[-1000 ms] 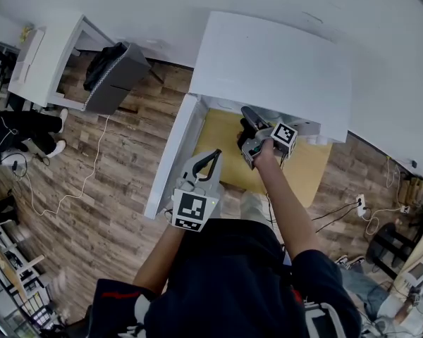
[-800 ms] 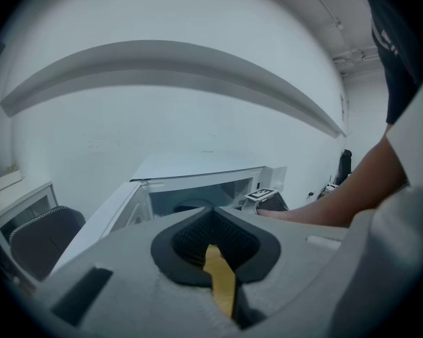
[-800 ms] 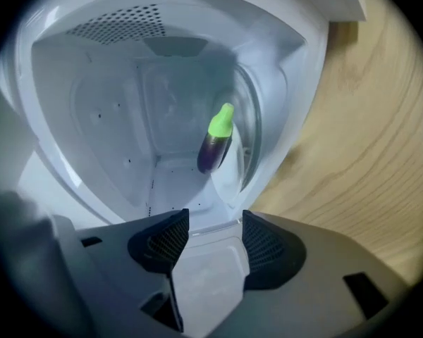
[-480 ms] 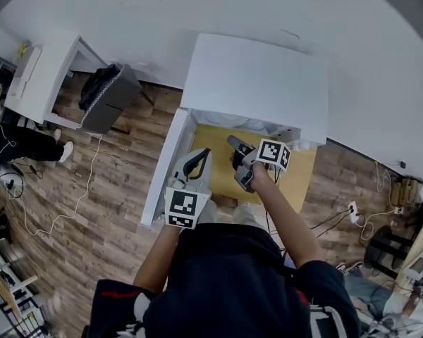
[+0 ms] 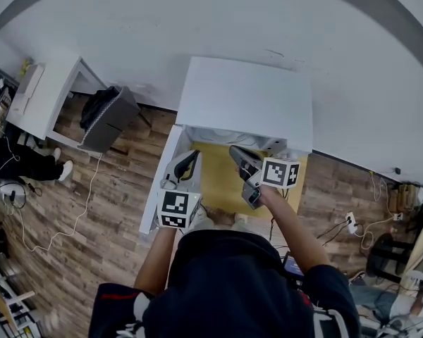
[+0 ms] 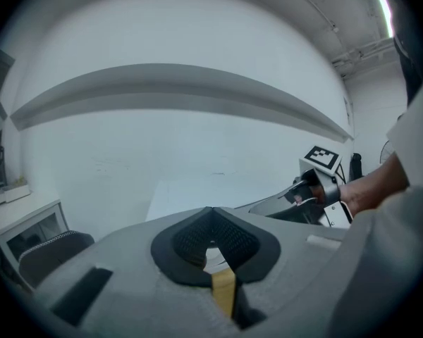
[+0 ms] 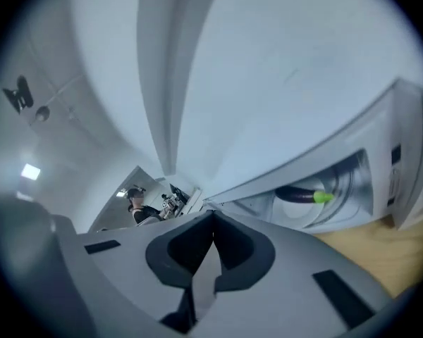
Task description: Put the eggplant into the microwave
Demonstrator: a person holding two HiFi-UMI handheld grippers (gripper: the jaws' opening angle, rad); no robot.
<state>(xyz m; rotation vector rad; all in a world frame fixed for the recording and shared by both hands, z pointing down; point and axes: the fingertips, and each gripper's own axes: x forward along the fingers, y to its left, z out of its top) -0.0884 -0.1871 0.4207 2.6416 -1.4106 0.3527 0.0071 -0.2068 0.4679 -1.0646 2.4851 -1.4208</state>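
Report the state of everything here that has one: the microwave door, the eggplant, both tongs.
Microwave door: open.
Eggplant: lying inside the microwave, nothing holding it.
Left tongs: shut, nothing between them.
Right tongs: have just closed, now shut, nothing between them.

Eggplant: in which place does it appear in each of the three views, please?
Head view: not visible; the white microwave hides it from above.
Left gripper view: not in it; only the microwave top shows, centre.
Right gripper view: centre right, the eggplant lies inside the microwave.
Shared landmark: the microwave.
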